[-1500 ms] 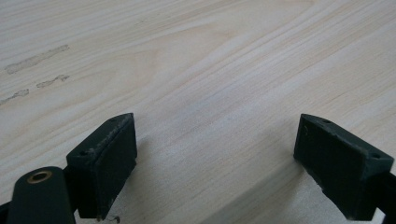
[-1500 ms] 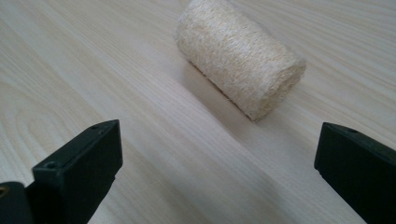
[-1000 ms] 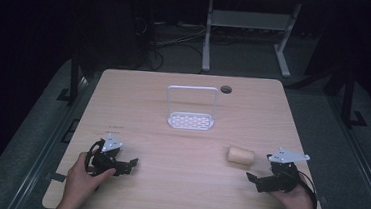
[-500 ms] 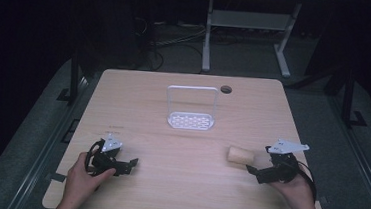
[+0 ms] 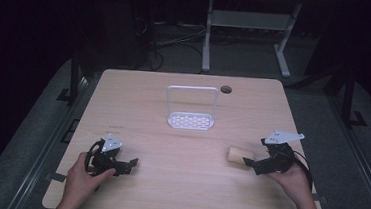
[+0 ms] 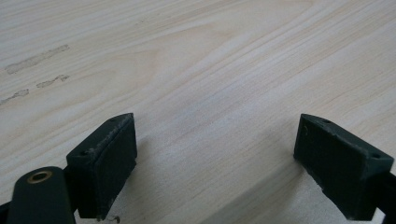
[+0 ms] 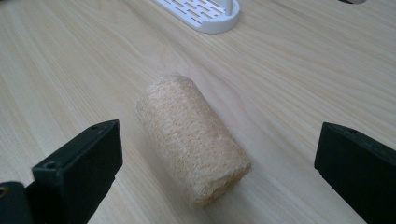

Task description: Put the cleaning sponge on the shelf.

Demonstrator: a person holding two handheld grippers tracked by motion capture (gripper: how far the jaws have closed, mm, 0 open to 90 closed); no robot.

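Since the earlier frames the right gripper (image 5: pixel 248 162) had moved inward and up the surface (image 5: pixel 139 96) toward the tan sponge roll (image 5: pixel 240 154), while the left gripper (image 5: pixel 129 164) had kept its place near the front left edge. Both grippers were released. In the right gripper view the roll (image 7: pixel 192 138) lay on its side just ahead of the spread jaws, roughly centred between them but not touched by either — its fibrous end faced the camera. In the left gripper view the jaws stood wide apart over bare wood. A white rack (image 5: pixel 191 109) with an upright frame and a slotted base stood further back near the middle, well apart from the roll.
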